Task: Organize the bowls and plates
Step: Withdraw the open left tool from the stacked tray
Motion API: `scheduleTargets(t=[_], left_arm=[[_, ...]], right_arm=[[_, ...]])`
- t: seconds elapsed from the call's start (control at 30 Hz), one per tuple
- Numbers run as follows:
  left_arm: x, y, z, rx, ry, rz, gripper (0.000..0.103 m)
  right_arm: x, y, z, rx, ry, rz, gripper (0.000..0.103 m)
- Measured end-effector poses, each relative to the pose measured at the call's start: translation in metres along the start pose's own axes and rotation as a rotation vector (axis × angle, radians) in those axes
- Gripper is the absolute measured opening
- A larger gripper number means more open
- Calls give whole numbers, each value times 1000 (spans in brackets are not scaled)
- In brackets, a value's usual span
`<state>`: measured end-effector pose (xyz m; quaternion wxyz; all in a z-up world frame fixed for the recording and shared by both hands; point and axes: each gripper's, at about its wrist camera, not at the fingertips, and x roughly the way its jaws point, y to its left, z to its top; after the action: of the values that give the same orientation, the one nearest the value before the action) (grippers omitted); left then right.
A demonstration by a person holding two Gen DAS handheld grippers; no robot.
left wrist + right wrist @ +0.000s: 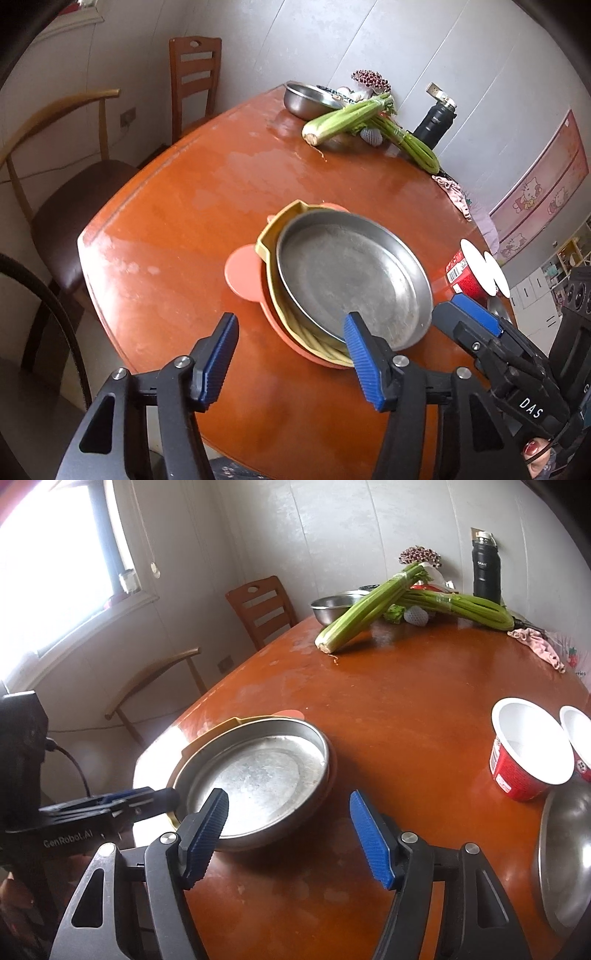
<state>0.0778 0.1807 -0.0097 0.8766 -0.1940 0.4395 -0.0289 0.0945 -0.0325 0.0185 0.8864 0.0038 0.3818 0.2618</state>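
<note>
A: Why is the metal plate [351,273] sitting there?
B: It's nested on the yellow dish [275,236] and pink plate [242,271], mid-tabletop [166,221], to save space.
A: And each hand-held gripper?
B: Left [291,363] and right [290,840] both spread, pinching nothing.

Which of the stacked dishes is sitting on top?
The round steel pan is on top, nested in the yellow dish, which sits on the coral plate. It is the only metal one in the stack.

Table [177,206]: glossy reddish wood, worn patches. Round pan [351,273]: dull scuffed steel. Trays beneath: yellow tray [275,229] and coral tray [242,271], matt, probably plastic. Pink cloth [539,646], 2 o'clock: crumpled.
</note>
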Motion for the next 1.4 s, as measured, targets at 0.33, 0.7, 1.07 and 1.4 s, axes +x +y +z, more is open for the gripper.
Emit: scheduleTargets(t=[0.33, 0.7, 1.07, 1.4], left_arm=[[16, -12, 3, -26, 40, -25, 62], [23, -19, 9, -29, 37, 2, 63], [35, -30, 17, -19, 41, -30, 64], [54, -54, 28, 7, 54, -53, 64]], right_arm=[[4, -7, -7, -1, 35, 8, 70], [13, -11, -7, 4, 65, 35, 74], [19, -16, -8, 4, 75, 26, 74], [21, -32, -3, 29, 65, 4, 74]])
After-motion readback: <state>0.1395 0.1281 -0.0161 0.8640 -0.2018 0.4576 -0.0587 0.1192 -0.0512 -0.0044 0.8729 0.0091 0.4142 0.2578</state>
